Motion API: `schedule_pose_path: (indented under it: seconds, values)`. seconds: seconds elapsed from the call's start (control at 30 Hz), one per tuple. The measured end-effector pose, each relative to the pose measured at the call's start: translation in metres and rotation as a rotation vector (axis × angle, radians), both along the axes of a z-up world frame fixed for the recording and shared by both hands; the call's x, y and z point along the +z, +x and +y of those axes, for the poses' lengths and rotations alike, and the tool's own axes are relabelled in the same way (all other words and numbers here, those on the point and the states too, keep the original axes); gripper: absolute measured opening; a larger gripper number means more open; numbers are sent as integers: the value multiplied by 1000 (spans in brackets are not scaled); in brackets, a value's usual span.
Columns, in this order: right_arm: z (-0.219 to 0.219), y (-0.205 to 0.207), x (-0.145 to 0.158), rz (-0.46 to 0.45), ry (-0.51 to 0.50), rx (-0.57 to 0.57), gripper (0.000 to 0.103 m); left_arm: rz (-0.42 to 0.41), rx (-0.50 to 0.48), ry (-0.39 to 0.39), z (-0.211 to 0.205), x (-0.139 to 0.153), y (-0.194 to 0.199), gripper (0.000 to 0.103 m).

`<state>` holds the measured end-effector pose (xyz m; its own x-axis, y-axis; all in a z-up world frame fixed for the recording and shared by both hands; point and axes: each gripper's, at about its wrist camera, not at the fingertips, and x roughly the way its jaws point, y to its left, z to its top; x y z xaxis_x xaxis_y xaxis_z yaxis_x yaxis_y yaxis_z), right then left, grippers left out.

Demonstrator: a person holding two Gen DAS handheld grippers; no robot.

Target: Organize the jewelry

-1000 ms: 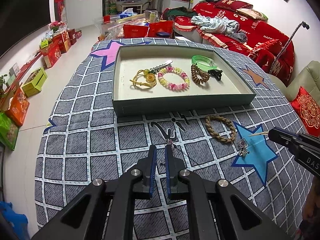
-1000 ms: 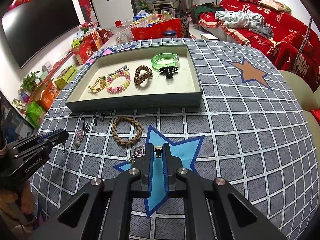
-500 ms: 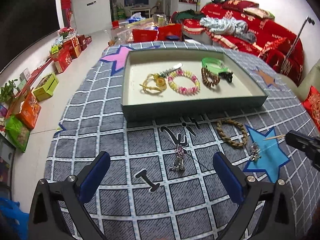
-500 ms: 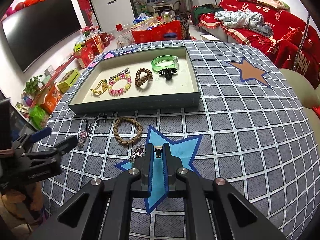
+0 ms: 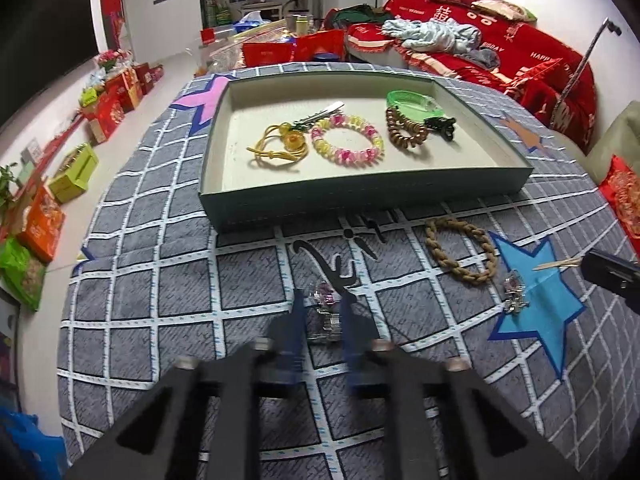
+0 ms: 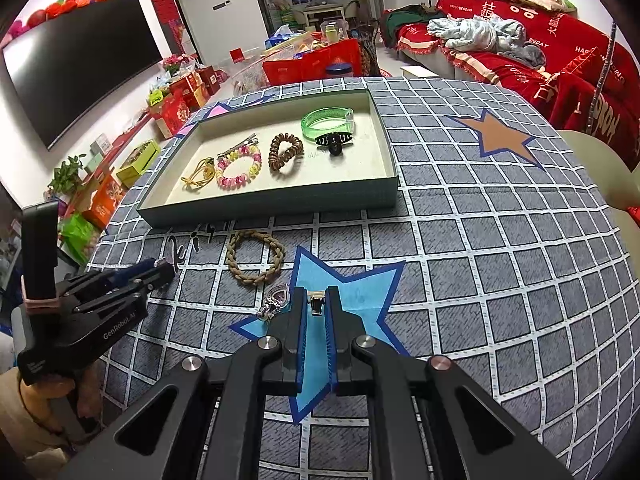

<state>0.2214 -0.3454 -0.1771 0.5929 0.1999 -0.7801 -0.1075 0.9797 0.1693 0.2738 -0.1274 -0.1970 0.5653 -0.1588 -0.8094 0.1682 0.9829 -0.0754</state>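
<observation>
Left tongs closing around a small crystal brooch on the table, lower centre of frame.
Judged light, rigid, snag-prone; grip across its body. Right tongs clenched on a small metal clip.

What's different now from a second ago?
The left gripper sprang wide open, then came down around the sparkly pink brooch on the tablecloth; its jaws are closing with the brooch between them. The right gripper stayed shut on a small clip. The tray is unchanged.
</observation>
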Motion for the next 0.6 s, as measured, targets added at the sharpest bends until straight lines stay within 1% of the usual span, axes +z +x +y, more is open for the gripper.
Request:
schedule_pose_path:
  seconds: [0.13,0.27,0.4,0.6]
  values:
    - [1,1,4,-8,1,1,9,13,-16,-33,2,4,-2,29]
    - [1,6,12,-22,10,0,9,3,-29,-52,4,13,-7,29]
    - [2,15,23,-41,19,-2,9,-20,-37,-75,8,32,-6,29]
    - [5,41,40,-79,33,0,9,-83,-67,-85,10,62,12,29]
